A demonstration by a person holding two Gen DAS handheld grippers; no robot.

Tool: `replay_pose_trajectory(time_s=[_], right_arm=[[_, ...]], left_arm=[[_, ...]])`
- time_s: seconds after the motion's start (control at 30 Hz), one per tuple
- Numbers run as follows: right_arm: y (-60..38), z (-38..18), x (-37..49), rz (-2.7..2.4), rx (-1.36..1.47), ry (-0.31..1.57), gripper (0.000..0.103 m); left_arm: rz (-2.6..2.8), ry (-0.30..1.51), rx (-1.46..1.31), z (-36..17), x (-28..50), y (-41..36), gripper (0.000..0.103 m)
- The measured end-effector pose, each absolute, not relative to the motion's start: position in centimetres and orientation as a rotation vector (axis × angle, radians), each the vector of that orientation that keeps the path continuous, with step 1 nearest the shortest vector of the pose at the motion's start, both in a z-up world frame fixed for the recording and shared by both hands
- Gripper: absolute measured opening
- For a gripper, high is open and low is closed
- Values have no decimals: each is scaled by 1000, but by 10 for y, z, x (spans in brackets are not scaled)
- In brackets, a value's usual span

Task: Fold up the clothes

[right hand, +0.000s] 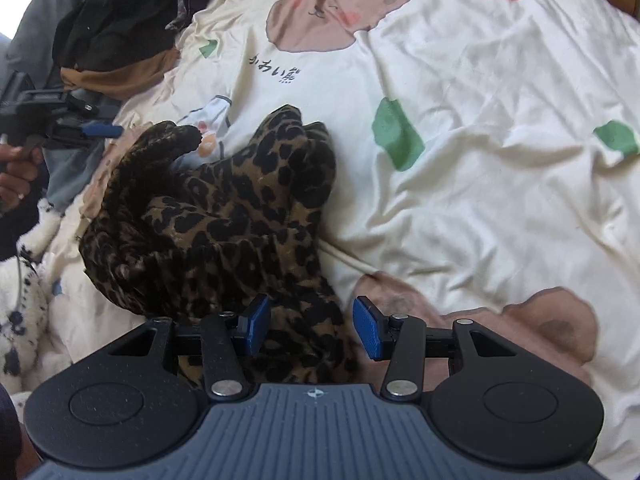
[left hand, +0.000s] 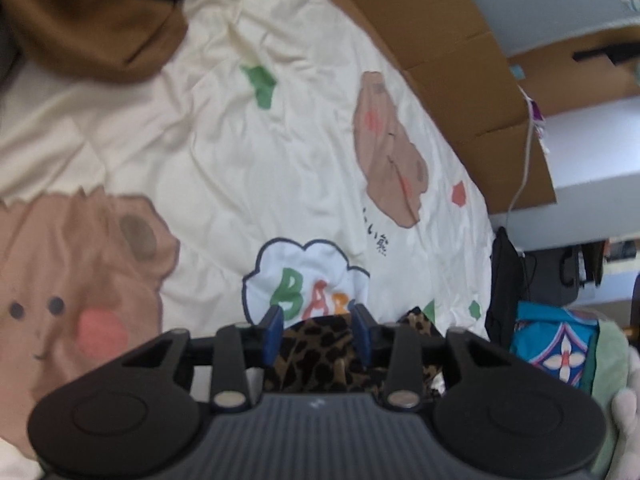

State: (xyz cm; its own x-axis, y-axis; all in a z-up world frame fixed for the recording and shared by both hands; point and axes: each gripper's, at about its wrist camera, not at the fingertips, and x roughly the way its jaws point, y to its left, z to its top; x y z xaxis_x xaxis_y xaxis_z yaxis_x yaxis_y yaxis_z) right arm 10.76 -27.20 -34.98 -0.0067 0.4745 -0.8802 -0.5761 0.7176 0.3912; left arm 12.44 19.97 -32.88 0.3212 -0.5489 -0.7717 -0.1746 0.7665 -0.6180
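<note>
A leopard-print garment (right hand: 224, 216) lies bunched in a heap on a bed, on a cream cover (right hand: 460, 184) printed with bears and green and red patches. Its long axis runs from the right tongs (right hand: 306, 328) up and away toward the printed lettering, with a second lobe bulging to the left. Those tongs are spread; the left blue pad rests on the cloth's near end, the right pad over bare cover. In the left wrist view the left tongs (left hand: 318, 330) stand apart with leopard cloth between the pads; whether they pinch it I cannot tell. To the left of the heap sit a black and brown clothes pile (right hand: 116, 48) and a spotted plush toy (right hand: 24, 304). A cardboard box (left hand: 452, 68) borders the cover's far edge. Right of the garment the cover is wide and open, only wrinkled.
</note>
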Motion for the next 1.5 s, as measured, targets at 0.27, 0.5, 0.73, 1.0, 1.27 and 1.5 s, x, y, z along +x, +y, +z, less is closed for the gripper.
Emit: replay_pose_trajectory(time_s=[0.27,0.5,0.73,1.0,1.27,1.5], right_arm=[[-262,-366,109,783,-69,1351,53],[-255,-374,107,794,-80,1363,53],[-243,-381,99,864,-114,1428,37],[-254,-365,99,831,-123,1387,2],[-301,-324,129,632,-3,1231,0],[-292,-303,145,583,-33,1143,0]], left_arm=[[-346,1247,-546,-314,132,191,53],[-511,1285,-382,-325,158,152,54],[-670,1349,-226,-345,176,124,55],[-700,1332,-209,-342,179,121,7],[-561,1225,-405,-317,179,169,3],[-508,1137,-437,-299,179,183,3]])
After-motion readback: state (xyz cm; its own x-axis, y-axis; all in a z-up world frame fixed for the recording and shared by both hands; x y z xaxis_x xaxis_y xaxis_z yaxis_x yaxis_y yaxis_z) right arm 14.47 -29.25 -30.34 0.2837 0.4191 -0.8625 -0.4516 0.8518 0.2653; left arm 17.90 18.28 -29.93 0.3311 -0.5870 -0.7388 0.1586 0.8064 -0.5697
